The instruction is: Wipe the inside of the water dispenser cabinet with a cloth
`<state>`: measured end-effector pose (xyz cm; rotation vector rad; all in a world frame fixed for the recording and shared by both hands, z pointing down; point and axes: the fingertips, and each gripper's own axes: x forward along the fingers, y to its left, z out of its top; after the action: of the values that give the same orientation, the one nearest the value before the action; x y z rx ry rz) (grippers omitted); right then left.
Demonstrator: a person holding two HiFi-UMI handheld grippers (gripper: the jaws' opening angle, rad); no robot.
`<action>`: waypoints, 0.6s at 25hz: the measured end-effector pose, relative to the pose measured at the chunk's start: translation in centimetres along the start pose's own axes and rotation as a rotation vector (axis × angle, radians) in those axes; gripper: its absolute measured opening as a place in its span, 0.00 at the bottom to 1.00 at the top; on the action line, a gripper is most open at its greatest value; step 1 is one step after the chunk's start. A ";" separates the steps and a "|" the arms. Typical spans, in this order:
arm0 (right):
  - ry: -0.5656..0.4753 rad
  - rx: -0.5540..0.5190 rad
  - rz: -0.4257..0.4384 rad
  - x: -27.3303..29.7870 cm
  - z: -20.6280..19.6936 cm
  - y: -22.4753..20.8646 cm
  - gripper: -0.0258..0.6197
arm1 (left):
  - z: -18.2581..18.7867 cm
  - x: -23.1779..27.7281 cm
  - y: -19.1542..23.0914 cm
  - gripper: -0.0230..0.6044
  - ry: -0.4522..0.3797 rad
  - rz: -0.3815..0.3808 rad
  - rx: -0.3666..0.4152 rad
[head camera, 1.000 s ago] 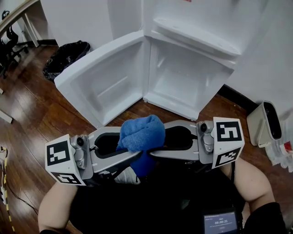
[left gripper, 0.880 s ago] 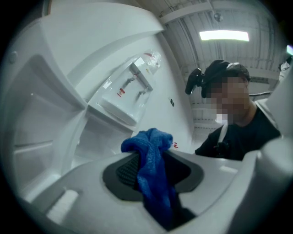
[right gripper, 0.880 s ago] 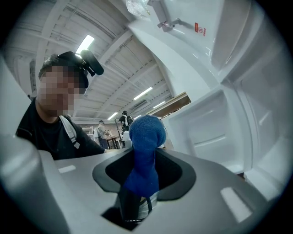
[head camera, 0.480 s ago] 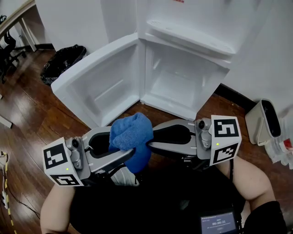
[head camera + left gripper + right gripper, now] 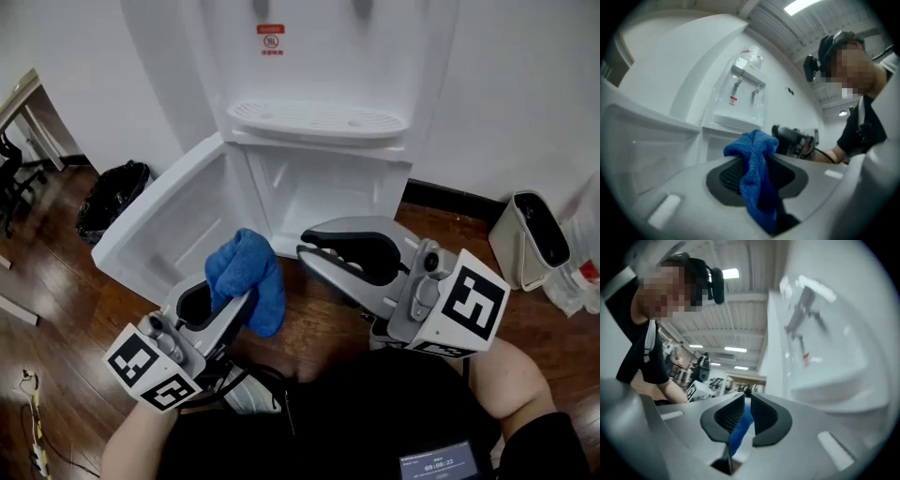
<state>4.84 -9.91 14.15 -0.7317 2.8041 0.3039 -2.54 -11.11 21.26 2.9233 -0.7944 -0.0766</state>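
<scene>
A white water dispenser (image 5: 309, 56) stands against the wall, its lower cabinet (image 5: 323, 192) open and the door (image 5: 159, 234) swung out to the left. My left gripper (image 5: 239, 305) is shut on a bunched blue cloth (image 5: 246, 279), which drapes over its jaws (image 5: 757, 173) in front of the door. My right gripper (image 5: 304, 249) sits just to the right of the cloth, apart from it. Its jaws (image 5: 746, 397) have just been closing to a narrow slit and nothing is between the pads. The blue in that slit is the cloth beyond.
A black bin bag (image 5: 108, 197) lies on the wooden floor (image 5: 56, 309) left of the door. A white bin (image 5: 530, 239) stands by the wall on the right. A desk edge (image 5: 23, 103) is at far left. The drip tray (image 5: 319, 120) juts out above the cabinet.
The right gripper has let go of the cloth, pulled away to the right and narrowed its jaws. The left gripper alone now holds the cloth. The head view has tilted up the dispenser.
</scene>
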 end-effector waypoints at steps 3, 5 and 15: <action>-0.256 -0.137 -0.387 -5.6 7.9 -5.9 0.08 | -0.9 5.8 0.5 0.23 0.022 0.023 0.064; -0.376 -0.131 -0.580 -9.8 11.1 -9.3 0.07 | -2.2 10.3 1.6 0.23 0.027 0.033 0.096; -0.447 0.166 -0.801 -17.8 7.7 -18.6 0.06 | -6.8 29.7 9.2 0.24 0.056 0.101 0.198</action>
<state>30.53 -15.79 8.93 -1.4406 1.9052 0.0666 18.97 -33.47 28.54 3.0449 -0.9917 0.0983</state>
